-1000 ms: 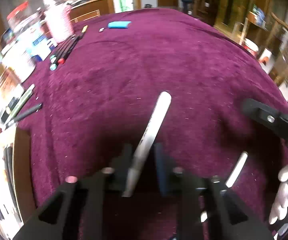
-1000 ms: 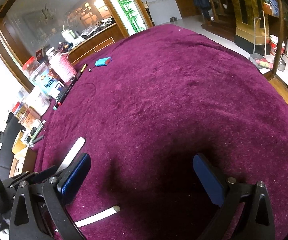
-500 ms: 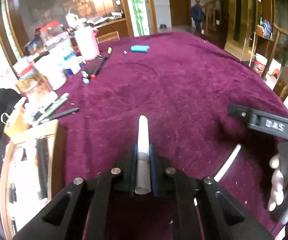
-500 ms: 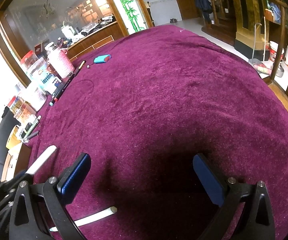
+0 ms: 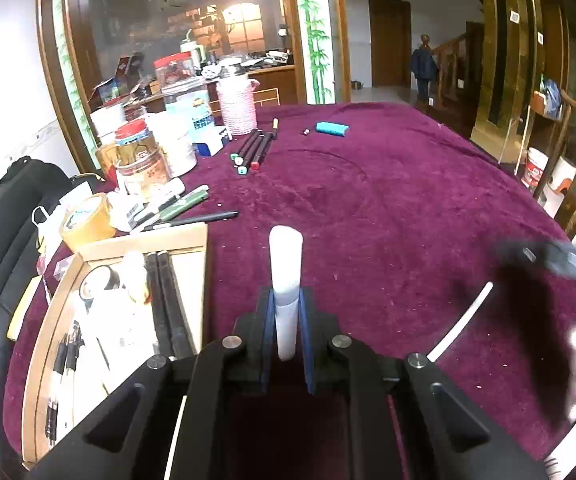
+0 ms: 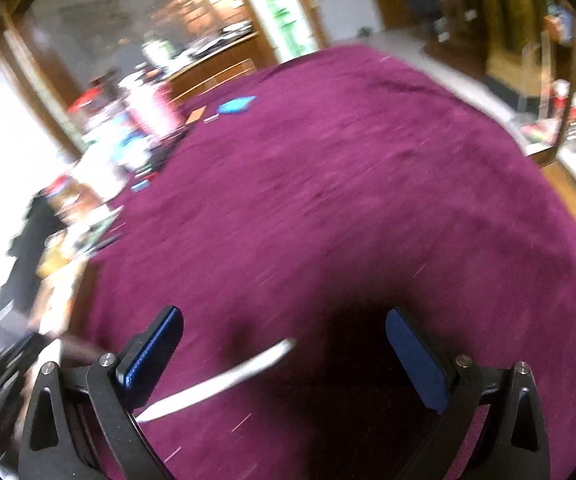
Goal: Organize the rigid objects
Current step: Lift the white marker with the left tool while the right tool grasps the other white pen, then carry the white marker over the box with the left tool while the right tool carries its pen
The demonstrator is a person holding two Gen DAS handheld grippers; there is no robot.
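While left claw [image 5: 286, 322] grips marker [image 5: 285, 280] — open box [image 5: 191, 280] lies beside

Our left gripper [image 5: 286, 322] sits at the bottom centre of the left wrist view, its two blue pads drawn in close and clamped on a white marker [image 5: 285, 276] that stands up between them. Our right gripper [image 6: 283, 356] fills the lower part of its own blurred view, jaws spread wide with nothing between the pads. At the right edge of the left wrist view it shows as a dark smear.
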